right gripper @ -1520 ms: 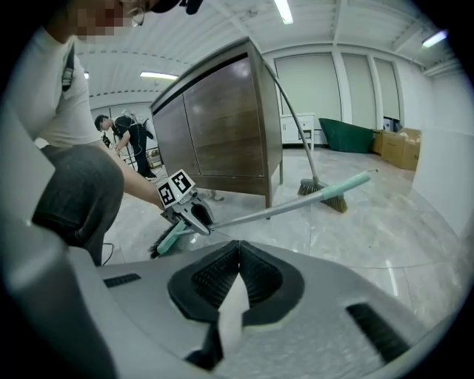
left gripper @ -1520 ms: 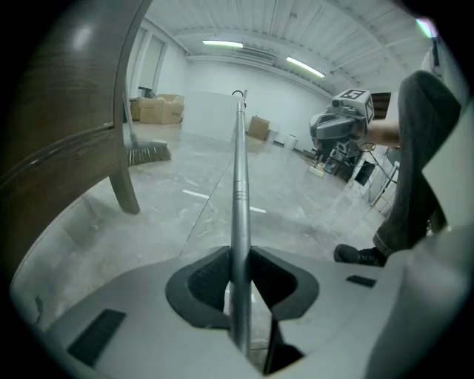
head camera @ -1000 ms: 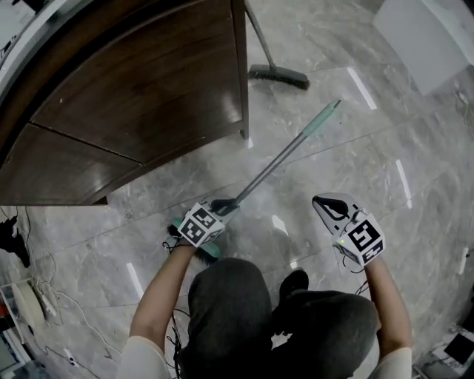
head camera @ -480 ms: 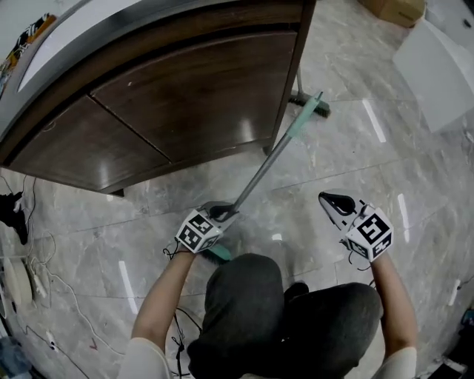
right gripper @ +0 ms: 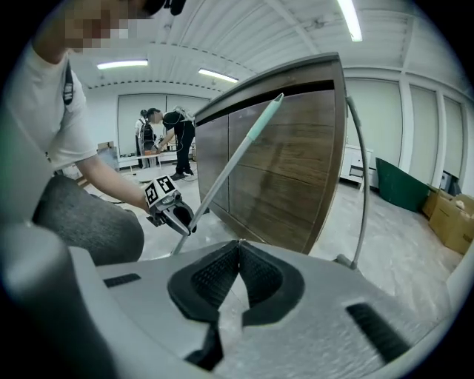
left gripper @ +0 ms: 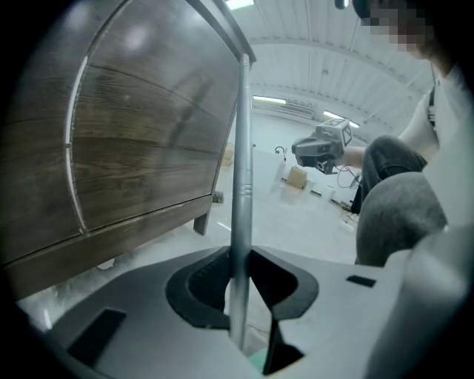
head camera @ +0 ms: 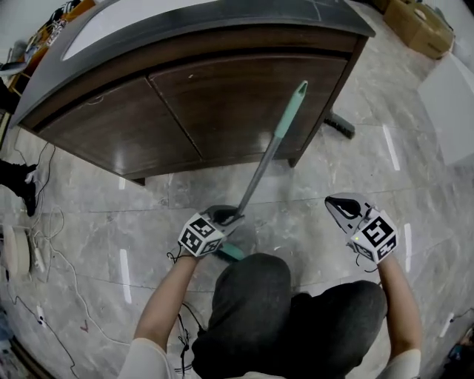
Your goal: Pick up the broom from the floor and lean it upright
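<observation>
The broom has a grey metal handle (head camera: 259, 174) with a teal grip (head camera: 292, 104) at its top end, which stands in front of the dark wooden cabinet (head camera: 222, 96). Its teal head (head camera: 231, 252) shows just below my left gripper (head camera: 222, 217), which is shut on the handle low down. In the left gripper view the handle (left gripper: 241, 185) runs straight up between the pads of my left gripper (left gripper: 238, 274). My right gripper (head camera: 342, 206) hangs to the right, apart from the broom, its jaws closed on nothing (right gripper: 237, 243). The right gripper view shows the slanted handle (right gripper: 226, 170).
A second broom leans at the cabinet's right corner, its head (head camera: 341, 124) on the floor and its handle (right gripper: 361, 185) upright. Cardboard boxes (head camera: 418, 18) and a white panel (head camera: 452, 104) lie at the far right. Cables (head camera: 37, 244) trail at the left. People (right gripper: 174, 137) stand far behind.
Both grippers have risen. The broom, held by the left gripper, has tilted steeper, and its teal tip now stands against the cabinet front instead of over the floor.
</observation>
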`<state>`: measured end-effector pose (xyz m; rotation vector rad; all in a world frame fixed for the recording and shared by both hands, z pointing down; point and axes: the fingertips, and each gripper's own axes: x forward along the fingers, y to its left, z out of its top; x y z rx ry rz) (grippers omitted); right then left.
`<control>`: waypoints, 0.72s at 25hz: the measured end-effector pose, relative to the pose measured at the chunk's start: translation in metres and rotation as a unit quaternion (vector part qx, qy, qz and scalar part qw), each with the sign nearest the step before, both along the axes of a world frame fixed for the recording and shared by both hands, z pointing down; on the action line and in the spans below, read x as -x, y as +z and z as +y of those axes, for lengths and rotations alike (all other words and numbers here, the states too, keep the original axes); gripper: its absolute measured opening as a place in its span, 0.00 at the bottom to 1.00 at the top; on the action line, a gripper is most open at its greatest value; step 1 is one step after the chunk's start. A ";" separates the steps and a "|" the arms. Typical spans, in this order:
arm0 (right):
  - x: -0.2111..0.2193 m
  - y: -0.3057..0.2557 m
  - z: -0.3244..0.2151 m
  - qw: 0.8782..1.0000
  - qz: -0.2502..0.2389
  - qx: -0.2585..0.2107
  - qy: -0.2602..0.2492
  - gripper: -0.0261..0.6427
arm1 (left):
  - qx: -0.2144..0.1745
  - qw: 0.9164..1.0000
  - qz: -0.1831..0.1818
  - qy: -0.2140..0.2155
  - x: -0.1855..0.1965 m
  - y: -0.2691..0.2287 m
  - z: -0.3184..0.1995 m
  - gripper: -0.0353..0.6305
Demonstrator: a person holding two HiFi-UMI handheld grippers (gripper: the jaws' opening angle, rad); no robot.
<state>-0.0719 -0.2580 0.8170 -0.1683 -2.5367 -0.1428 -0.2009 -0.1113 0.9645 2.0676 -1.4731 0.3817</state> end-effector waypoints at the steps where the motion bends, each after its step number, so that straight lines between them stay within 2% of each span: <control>1: 0.005 -0.002 0.003 1.000 0.001 -0.002 -0.009 0.04 | 0.000 1.000 0.001 -0.008 0.005 -0.002 0.006 0.17; 7: 0.034 -0.009 0.021 0.999 0.007 -0.009 -0.053 0.04 | -0.002 0.997 0.021 -0.071 0.037 -0.010 0.044 0.17; 12: 0.052 -0.015 0.034 0.997 0.013 -0.016 -0.078 0.04 | -0.003 0.991 0.041 -0.126 0.062 -0.013 0.076 0.17; 18: 0.080 -0.020 0.049 0.995 0.010 -0.014 -0.103 0.04 | -0.001 0.984 0.049 -0.170 0.086 -0.007 0.101 0.17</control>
